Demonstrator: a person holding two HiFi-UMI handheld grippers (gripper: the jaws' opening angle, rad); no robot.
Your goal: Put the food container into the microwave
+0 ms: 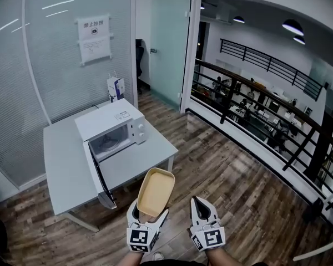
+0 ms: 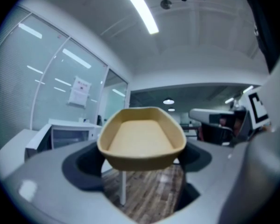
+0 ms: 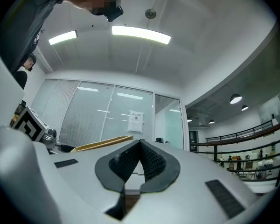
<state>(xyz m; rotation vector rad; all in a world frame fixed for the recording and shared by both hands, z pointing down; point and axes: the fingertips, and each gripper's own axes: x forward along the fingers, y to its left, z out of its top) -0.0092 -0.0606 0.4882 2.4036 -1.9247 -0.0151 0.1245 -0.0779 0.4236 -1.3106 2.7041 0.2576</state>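
My left gripper point(image 1: 150, 215) is shut on the near end of a tan, empty food container point(image 1: 156, 192), held above the wooden floor in front of the table. Up close in the left gripper view, the container point(image 2: 142, 139) fills the space between the jaws. The white microwave point(image 1: 111, 127) stands on the grey table point(image 1: 136, 168) with its door point(image 1: 98, 176) swung open toward me; its cavity looks empty. My right gripper point(image 1: 202, 212) is beside the left one, shut with nothing in it; its pads point(image 3: 151, 162) meet at the tips.
A small box point(image 1: 116, 87) stands at the table's far edge by the glass wall. A glass door point(image 1: 169, 43) is behind the table. A dark railing point(image 1: 255, 110) runs along the right, over a lower floor.
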